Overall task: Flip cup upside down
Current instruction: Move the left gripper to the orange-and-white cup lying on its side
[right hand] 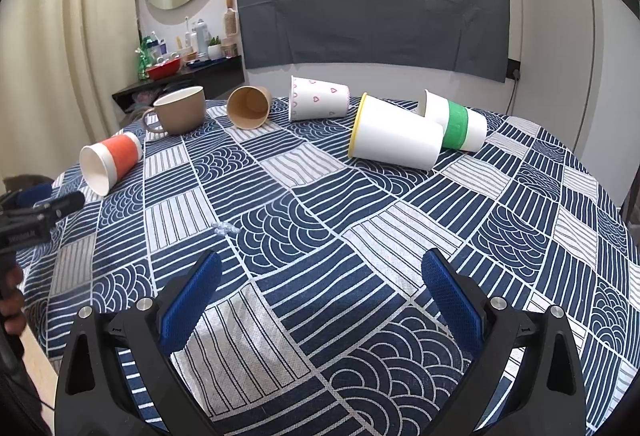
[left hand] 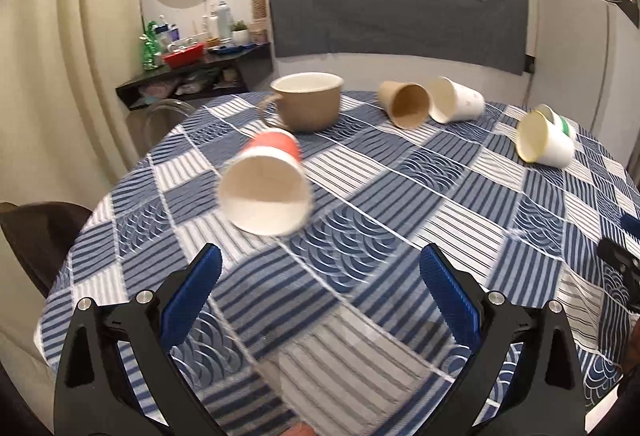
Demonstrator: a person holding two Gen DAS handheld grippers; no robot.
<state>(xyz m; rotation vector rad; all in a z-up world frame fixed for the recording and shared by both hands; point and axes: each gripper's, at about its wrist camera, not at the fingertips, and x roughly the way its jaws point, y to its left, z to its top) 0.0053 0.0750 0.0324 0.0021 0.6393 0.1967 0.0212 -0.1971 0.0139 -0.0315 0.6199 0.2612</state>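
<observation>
A red paper cup (left hand: 266, 188) lies on its side on the patterned tablecloth, mouth toward my left gripper (left hand: 320, 272), which is open and empty a short way in front of it. The cup also shows at the left in the right wrist view (right hand: 110, 162). My right gripper (right hand: 322, 276) is open and empty over the near middle of the table. Other cups lie on their sides: a brown one (right hand: 249, 112), a white one with hearts (right hand: 319, 98), a yellow-rimmed white one (right hand: 394, 134) and a green-banded one (right hand: 456, 122).
A tan mug (right hand: 180, 111) stands upright at the back left. The round table (right hand: 304, 220) has edges at the left and front. A dark shelf with bottles (right hand: 180, 68) and a fridge (right hand: 560, 68) stand behind. The left gripper (right hand: 28, 220) shows at the left edge.
</observation>
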